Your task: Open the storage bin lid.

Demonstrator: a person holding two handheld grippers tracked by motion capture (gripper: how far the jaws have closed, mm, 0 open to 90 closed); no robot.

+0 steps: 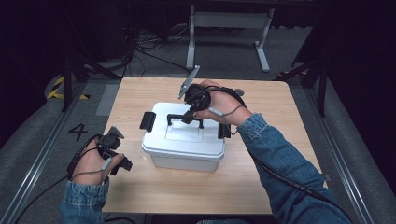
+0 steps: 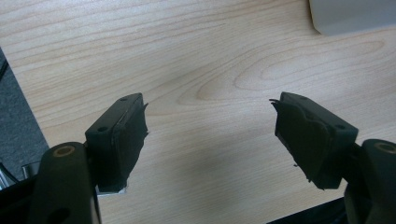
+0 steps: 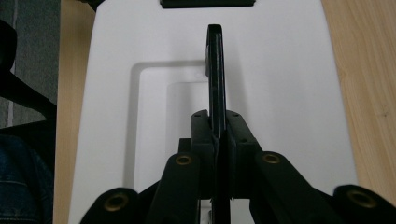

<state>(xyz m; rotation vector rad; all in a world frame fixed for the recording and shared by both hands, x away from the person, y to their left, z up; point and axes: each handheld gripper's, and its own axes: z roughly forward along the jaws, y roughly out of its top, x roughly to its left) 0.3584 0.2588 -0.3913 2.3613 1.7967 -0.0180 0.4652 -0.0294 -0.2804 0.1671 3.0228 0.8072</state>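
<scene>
A white plastic box [image 1: 184, 148] with a lid [image 3: 280, 84] stands in the middle of the wooden table [image 1: 261, 186]. Its black carrying handle [image 1: 180, 116] is raised upright, seen edge-on as the handle [image 3: 215, 70] in the right gripper view. My right gripper [image 1: 190, 114] is shut on that handle from above, its pads [image 3: 201, 135] pressed on both sides. A black latch [image 1: 147, 121] sticks out at the box's left end. My left gripper [image 1: 122, 164] hovers open near the table's left front, jaws wide apart over bare wood, with fingertips [image 2: 126, 126] holding nothing.
A corner of the white box [image 2: 350, 16] shows at the upper right of the left gripper view. The table's left edge [image 2: 25, 116] lies close to the left gripper. Beyond the table stand a metal frame [image 1: 229, 28] and cables on the floor.
</scene>
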